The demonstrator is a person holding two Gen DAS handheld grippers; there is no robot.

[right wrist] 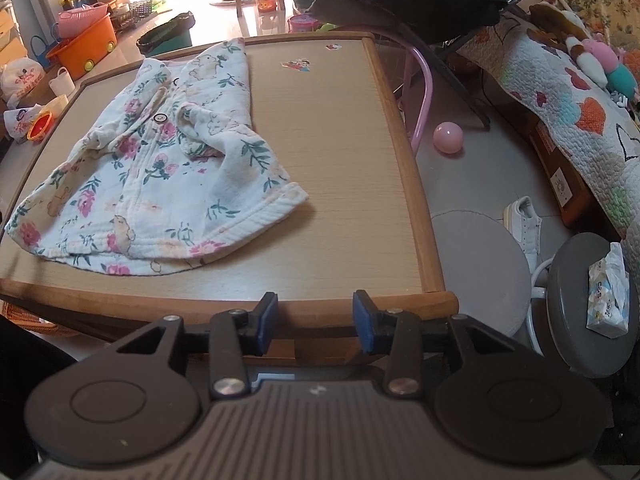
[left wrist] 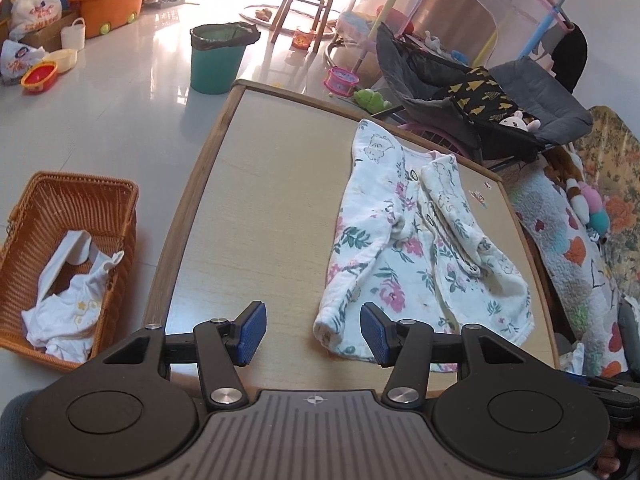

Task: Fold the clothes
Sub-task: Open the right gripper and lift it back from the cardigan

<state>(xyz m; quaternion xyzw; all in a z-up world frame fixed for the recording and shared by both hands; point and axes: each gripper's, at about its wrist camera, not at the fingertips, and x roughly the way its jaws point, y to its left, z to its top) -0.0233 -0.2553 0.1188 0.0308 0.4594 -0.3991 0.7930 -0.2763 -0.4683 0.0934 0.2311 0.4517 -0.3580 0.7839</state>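
Note:
A white floral children's jacket (left wrist: 416,240) lies on the wooden table (left wrist: 256,208), both sleeves folded in over its front. My left gripper (left wrist: 314,334) hovers open above the table's near edge, its blue pads just left of the jacket's lower hem corner, nothing between them. In the right wrist view the same jacket (right wrist: 160,172) spreads over the left half of the table (right wrist: 340,160). My right gripper (right wrist: 316,322) stands open at the table's front rim, right of the jacket's hem, with nothing between its fingers.
A wicker basket (left wrist: 80,208) holding white baby clothes (left wrist: 68,300) sits on the floor left of the table. A green bin (left wrist: 218,58) stands beyond it. Right of the table are grey stools (right wrist: 480,272), a tissue pack (right wrist: 608,296), a pink ball (right wrist: 448,138) and a quilted cover (right wrist: 580,92).

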